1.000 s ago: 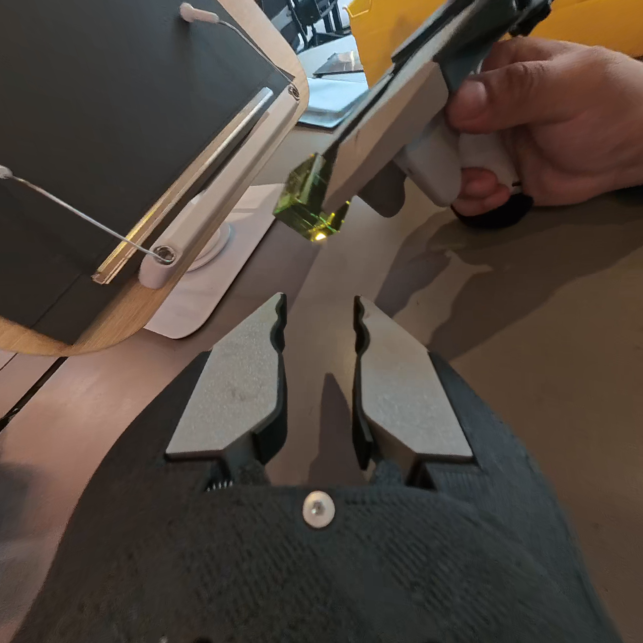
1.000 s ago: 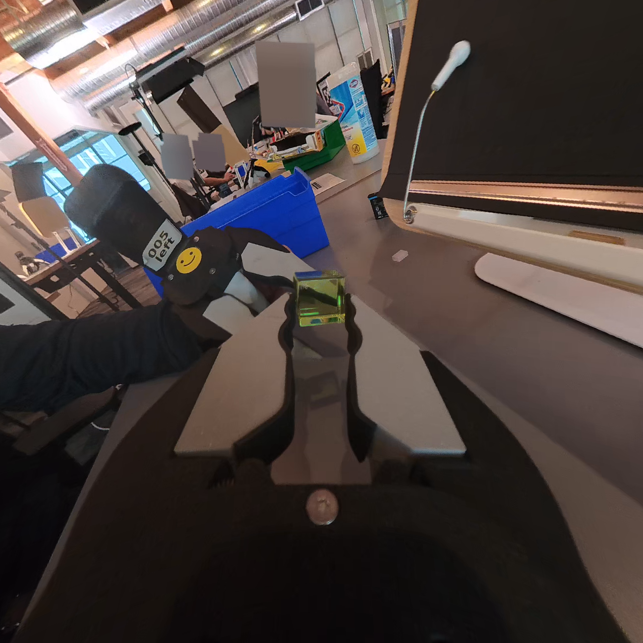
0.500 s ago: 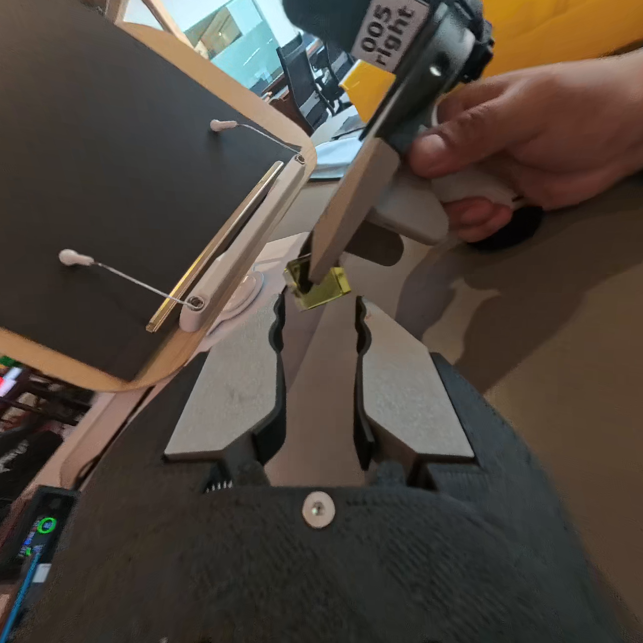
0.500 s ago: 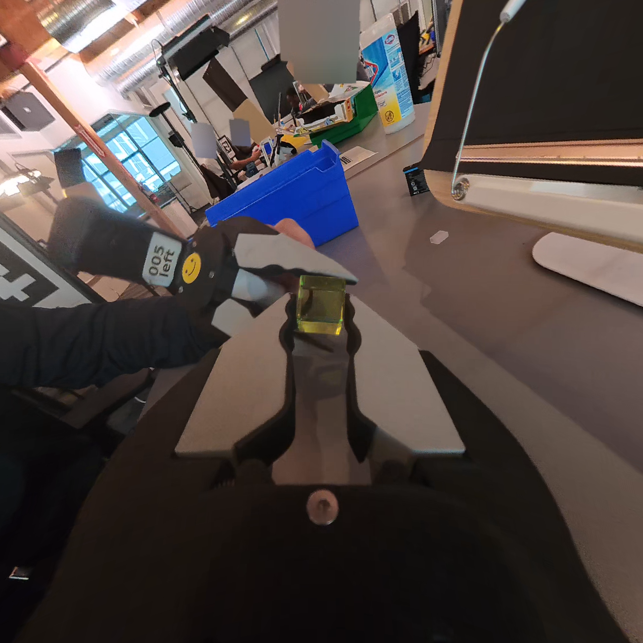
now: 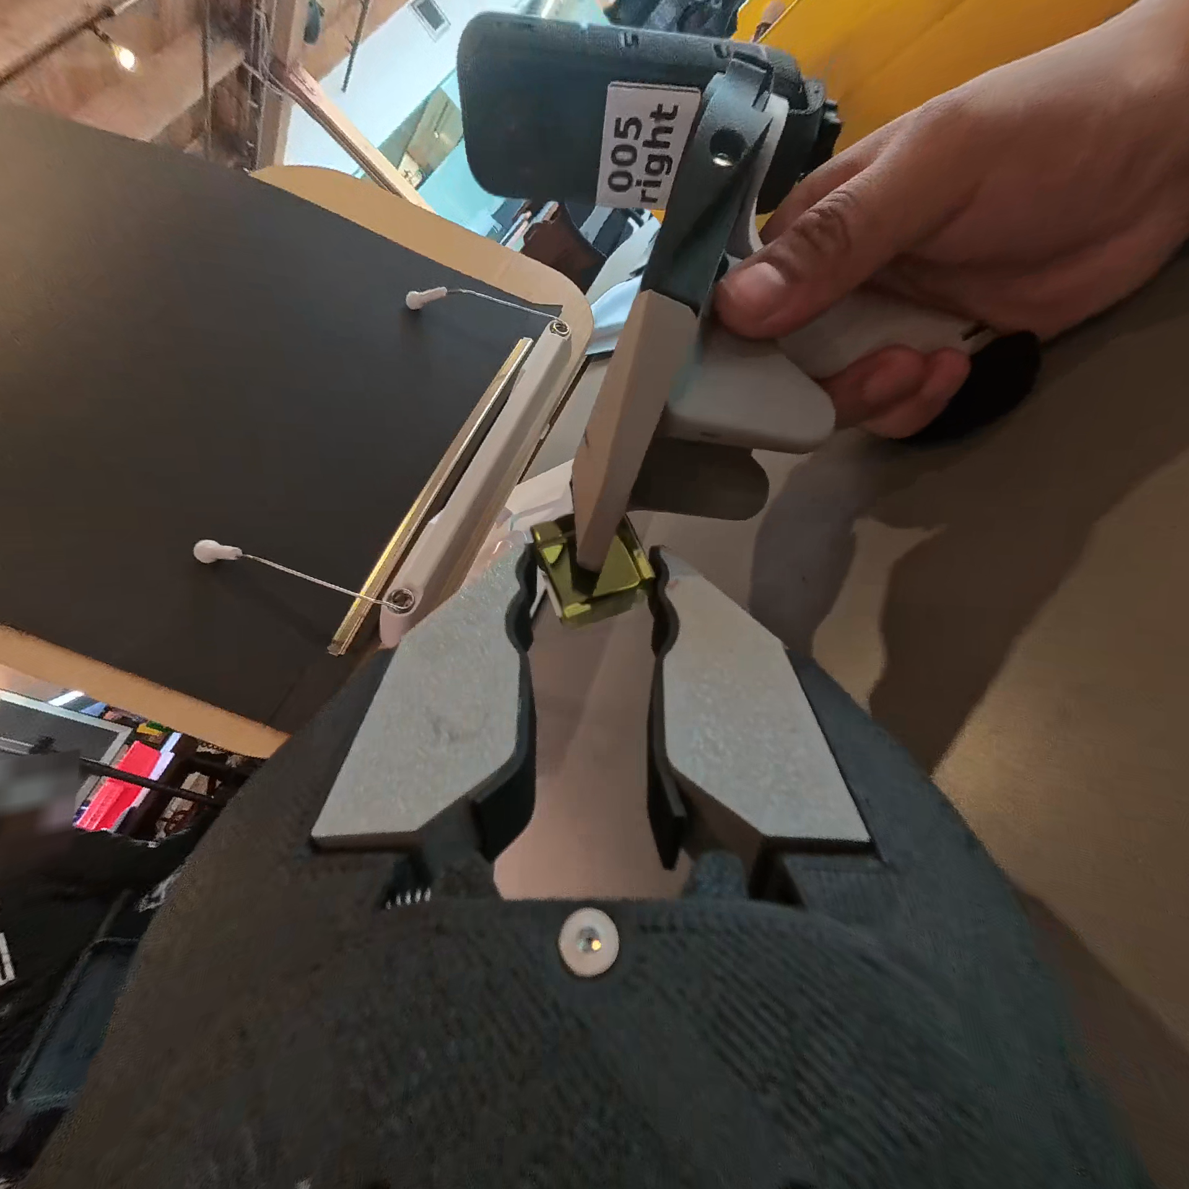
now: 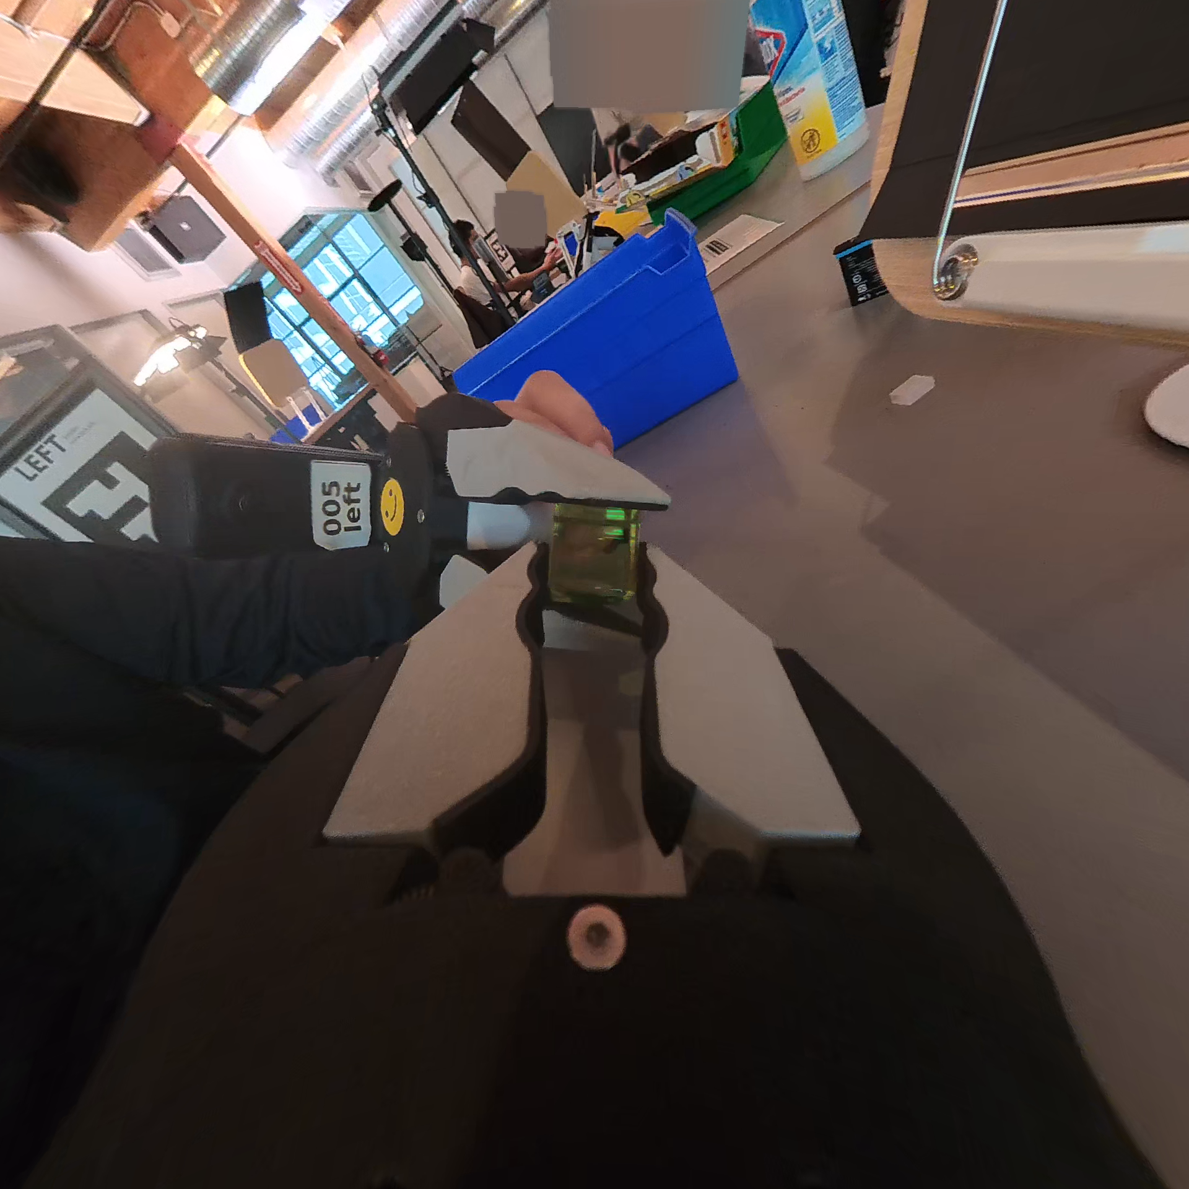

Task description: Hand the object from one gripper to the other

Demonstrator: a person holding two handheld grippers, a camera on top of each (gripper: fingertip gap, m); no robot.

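Observation:
A clear yellow-green cube is held in the air above the grey table. My right gripper is shut on the cube. In the left wrist view the right gripper comes down from above, held by a hand. My left gripper is open, its two tips on either side of the cube with very little gap. In the right wrist view one left finger lies over the cube's top; the other is mostly hidden below.
A black board with a wooden rim on a white stand leans close on the left of the hand-over spot. A blue bin, a small black box and a wipes canister stand farther back on the table. Less than 4 cm separates the two grippers' tips.
The two grippers have closed in on each other. The cube, first well ahead of my left gripper's tips, now sits between them. The left jaws keep the same width.

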